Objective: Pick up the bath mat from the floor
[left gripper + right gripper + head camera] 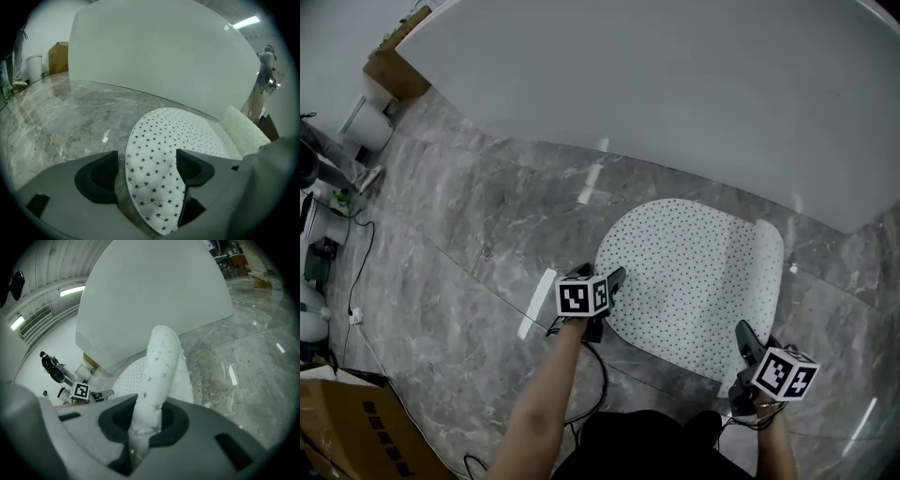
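bath mat (694, 281) lies on the grey floor (487, 244). left gripper (147, 171) jaws stand apart around its edge, seemingly not pressing; right gripper (146, 420) jaws are clamped on a lifted fold of it.

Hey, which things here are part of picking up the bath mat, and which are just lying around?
Job: bath mat; right gripper, jaws shut on its lifted edge; left gripper, jaws open around its rim.
Lying about: cardboard box; floor cable; white bin; white panel.
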A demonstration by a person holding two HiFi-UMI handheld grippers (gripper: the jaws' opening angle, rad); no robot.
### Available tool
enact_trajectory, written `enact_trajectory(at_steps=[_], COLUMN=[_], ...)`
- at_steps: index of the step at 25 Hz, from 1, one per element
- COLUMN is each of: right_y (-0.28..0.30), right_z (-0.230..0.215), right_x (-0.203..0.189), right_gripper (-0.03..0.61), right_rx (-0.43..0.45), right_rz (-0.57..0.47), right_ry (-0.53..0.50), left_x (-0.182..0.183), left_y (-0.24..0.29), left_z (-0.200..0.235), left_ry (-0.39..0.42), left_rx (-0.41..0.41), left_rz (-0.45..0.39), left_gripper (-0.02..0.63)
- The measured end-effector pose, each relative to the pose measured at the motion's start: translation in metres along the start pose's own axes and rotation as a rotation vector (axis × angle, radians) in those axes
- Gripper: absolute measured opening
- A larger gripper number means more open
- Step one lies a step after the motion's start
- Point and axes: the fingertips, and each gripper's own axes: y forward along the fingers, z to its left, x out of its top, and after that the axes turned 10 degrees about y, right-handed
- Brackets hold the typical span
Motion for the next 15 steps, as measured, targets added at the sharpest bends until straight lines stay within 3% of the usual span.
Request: enact_trajectory(at_steps=[5,9,12,15], right_y=[-0.001,0.0,-0.001,-0.003], right_z=[-0.001,0.0,0.001,0.0], right_x=[0.001,-0.001,-0.001,0.0], right_gripper=[0.037,0.037,0.037,0.037], right_rx=[-0.004,-0.009,-0.014,-0.026], right_rz=[-0.006,-0.003,-0.006,-0.015], right_ry=[0.007,0.005,0.001,0.002], left_x=[-0.003,-0.008,-0.01,-0.01], left_y=[0.003,0.004,0.004,0.004], left_z=[-0.025,-0.056,-0.085,-0.12], left_ry=[0.066,0.132,0.172,0.197], left_rx=[-0.027,-0.101,-0.172,-0.241], left_rz=[0.039,0.06,0.068,0.071], left_gripper=[0.391,0.389,0.364,0.293])
